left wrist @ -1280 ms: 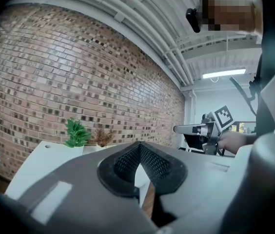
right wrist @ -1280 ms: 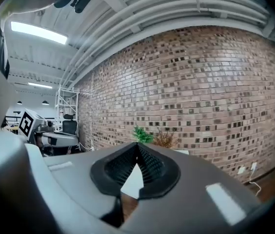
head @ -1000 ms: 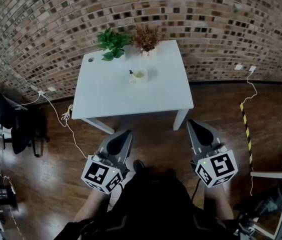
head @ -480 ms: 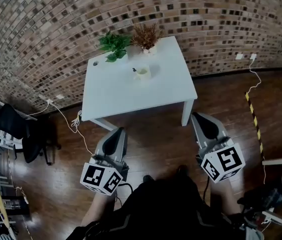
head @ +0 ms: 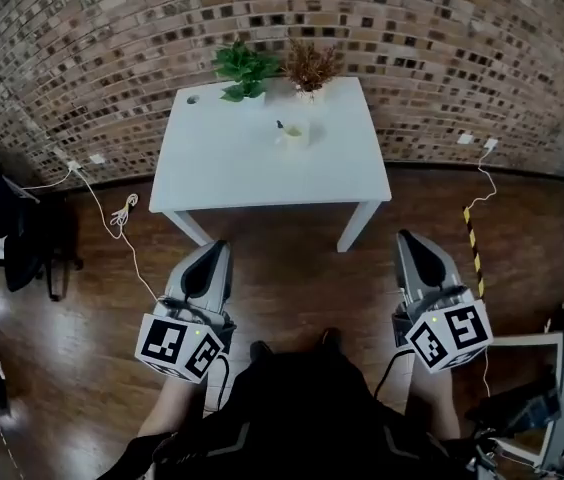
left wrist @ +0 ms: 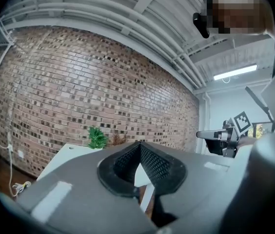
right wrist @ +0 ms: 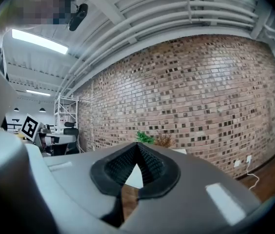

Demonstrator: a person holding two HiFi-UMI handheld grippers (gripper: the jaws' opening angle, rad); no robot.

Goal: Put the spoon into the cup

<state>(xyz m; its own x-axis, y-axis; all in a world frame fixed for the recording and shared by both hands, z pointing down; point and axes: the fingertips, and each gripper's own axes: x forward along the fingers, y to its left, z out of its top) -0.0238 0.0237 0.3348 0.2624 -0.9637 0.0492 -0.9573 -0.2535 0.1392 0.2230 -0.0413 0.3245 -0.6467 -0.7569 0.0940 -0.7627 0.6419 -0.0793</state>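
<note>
A pale cup (head: 296, 136) stands on the far half of the white table (head: 262, 173), with a dark spoon handle (head: 280, 125) sticking up out of it. Both grippers hang over the wooden floor on the near side of the table, well short of the cup. My left gripper (head: 214, 249) is shut and holds nothing; its ribbed pads (left wrist: 149, 161) meet at the tip (left wrist: 140, 144). My right gripper (head: 407, 238) is likewise shut and empty (right wrist: 137, 144). Both point level at the brick wall.
A green plant (head: 245, 68) and a dried brown plant (head: 312, 65) stand at the table's far edge. White cables (head: 122, 218) lie on the floor at the left, striped tape (head: 472, 243) at the right. Dark chairs (head: 2, 228) stand at the far left.
Both grippers have drifted back from the table's front edge, the left one also leftward in the picture. The head view has swung, so the table sits more centred. Cup and spoon stay put.
</note>
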